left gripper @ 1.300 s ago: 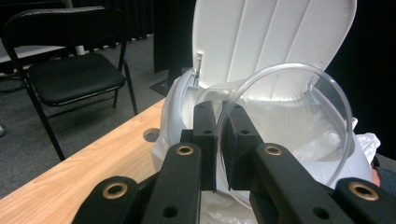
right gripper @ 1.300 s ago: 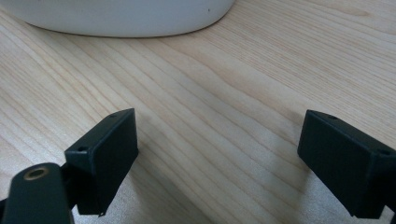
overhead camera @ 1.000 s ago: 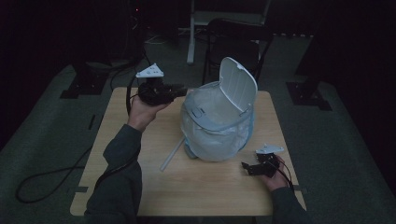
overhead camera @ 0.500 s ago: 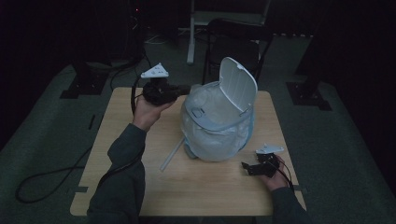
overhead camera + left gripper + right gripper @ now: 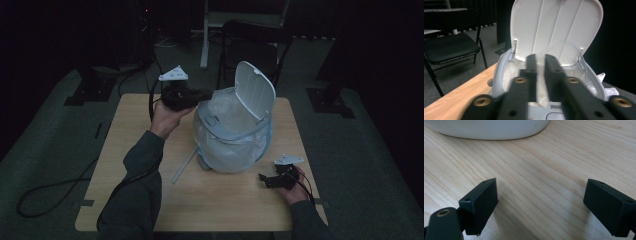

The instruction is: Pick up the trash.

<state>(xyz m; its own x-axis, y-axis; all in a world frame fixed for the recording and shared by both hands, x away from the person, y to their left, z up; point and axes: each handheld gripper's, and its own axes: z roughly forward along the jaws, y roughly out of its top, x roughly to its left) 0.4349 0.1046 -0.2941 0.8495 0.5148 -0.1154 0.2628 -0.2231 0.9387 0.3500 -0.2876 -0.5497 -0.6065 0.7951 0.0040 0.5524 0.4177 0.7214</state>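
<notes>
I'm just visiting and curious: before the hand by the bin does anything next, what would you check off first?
1. Bin lid flipped up: ok.
2. Bag liner sits inside the trash bin, spilling over its rim: ok.
3. Left gripper lined up over the bin opening: ok.
4. Left gripper holding anything: cannot tell; its jaws have just been opening a little and stand narrowly apart, with the white liner seen through the gap.
5. Right gripper open, resting on the table, apart from the bin: ok.

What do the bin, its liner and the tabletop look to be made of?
Bin and raised lid: likely moulded plastic, smooth matt white-grey, with ribs and hinge tabs. Liner: thin translucent plastic film, crinkled inside the rim. Table: pale wood or wood-look laminate, with visible grain lines.
</notes>
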